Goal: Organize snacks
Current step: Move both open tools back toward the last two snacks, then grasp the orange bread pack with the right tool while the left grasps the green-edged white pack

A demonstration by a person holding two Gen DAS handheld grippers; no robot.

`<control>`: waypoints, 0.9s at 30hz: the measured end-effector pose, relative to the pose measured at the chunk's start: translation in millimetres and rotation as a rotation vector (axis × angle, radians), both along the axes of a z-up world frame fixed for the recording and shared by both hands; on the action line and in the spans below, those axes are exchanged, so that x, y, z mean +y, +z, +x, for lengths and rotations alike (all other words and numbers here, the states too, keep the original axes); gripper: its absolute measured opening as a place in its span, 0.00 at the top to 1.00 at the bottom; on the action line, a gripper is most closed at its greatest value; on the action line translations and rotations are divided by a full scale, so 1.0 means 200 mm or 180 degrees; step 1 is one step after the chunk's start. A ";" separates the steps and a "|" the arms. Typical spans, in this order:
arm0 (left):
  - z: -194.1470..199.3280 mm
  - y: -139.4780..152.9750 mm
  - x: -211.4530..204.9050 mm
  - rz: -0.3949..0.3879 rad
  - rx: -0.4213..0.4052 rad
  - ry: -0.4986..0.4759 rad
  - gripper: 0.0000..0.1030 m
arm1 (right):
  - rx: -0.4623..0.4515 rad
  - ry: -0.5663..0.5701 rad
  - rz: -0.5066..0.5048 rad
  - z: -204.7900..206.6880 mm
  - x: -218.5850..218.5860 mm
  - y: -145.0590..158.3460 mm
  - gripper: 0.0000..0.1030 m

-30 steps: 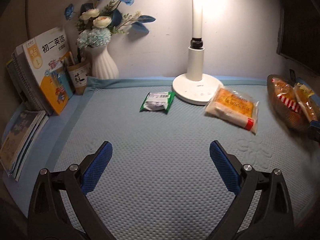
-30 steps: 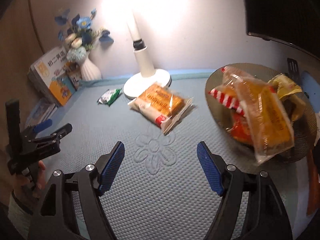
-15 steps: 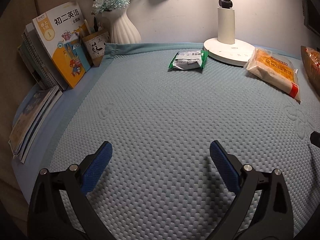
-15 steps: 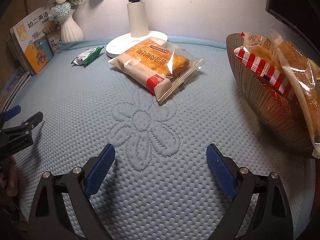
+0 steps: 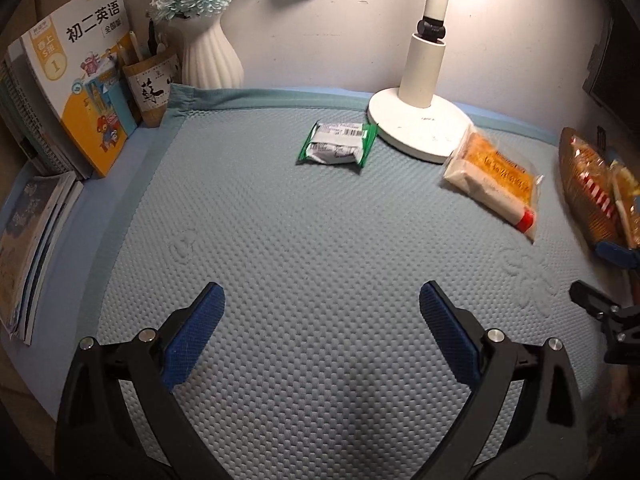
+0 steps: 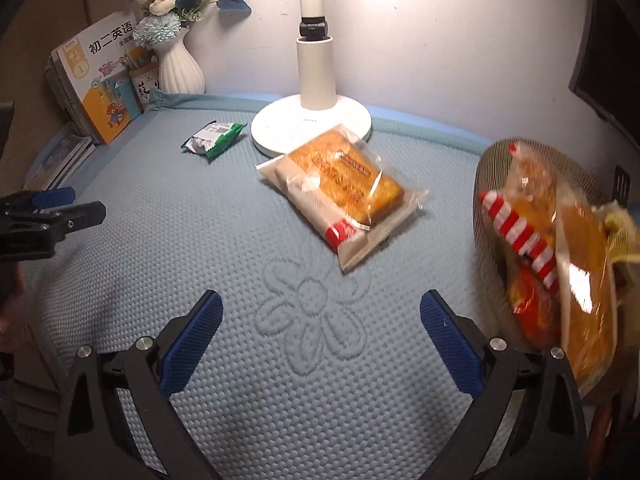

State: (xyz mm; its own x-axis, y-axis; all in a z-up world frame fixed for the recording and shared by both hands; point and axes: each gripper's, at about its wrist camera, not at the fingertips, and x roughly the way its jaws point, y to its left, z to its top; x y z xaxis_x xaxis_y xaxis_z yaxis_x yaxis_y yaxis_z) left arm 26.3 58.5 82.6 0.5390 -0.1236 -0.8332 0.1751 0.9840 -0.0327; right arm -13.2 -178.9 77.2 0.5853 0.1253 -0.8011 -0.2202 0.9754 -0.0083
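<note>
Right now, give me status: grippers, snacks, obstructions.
Left hand-held gripper open, empty; right hand-held gripper open, empty. Green packet and orange pastry pack loose on mat; bowl already loaded. Pastry pack edge on lamp base.

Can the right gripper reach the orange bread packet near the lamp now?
Probably yes. The right gripper is open, and only bare mat lies between it and the orange bread packet.

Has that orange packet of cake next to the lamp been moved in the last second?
No. The orange packet lies against the lamp base with one corner on it, as before; only the cameras shifted.
</note>
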 end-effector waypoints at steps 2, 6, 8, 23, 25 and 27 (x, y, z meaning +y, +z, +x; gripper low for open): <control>0.12 0.09 -0.01 -0.0330 0.0037 -0.0099 0.05 | -0.0044 0.0007 -0.0140 0.14 0.04 0.02 0.05; 0.40 0.07 -0.10 -0.0021 -0.0179 -0.0116 0.05 | 0.0189 -0.0041 -0.0073 0.45 0.08 -0.04 0.05; 0.55 -0.01 -0.12 0.0094 -0.0165 -0.0099 0.05 | 0.0331 -0.0153 0.0041 0.58 0.06 -0.07 0.05; 0.89 -0.35 -0.25 -0.0027 0.0077 -0.0507 0.08 | 0.1117 0.0317 0.0432 0.65 0.06 -0.29 0.05; 0.88 -0.35 -0.26 -0.0009 0.0061 -0.0521 0.09 | 0.1065 0.0375 0.0264 0.60 0.09 -0.31 0.05; 0.89 -0.35 -0.25 -0.0046 0.0059 -0.0495 0.09 | 0.1022 0.0351 0.0122 0.57 0.12 -0.34 0.05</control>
State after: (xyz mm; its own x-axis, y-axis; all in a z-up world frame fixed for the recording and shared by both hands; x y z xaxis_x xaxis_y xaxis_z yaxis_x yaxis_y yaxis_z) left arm 204.7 8.7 12.2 0.4970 -0.2163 -0.8403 0.3245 0.9445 -0.0512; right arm 101.2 -155.0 9.5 0.2852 0.2075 -0.9357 -0.3099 0.9438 0.1148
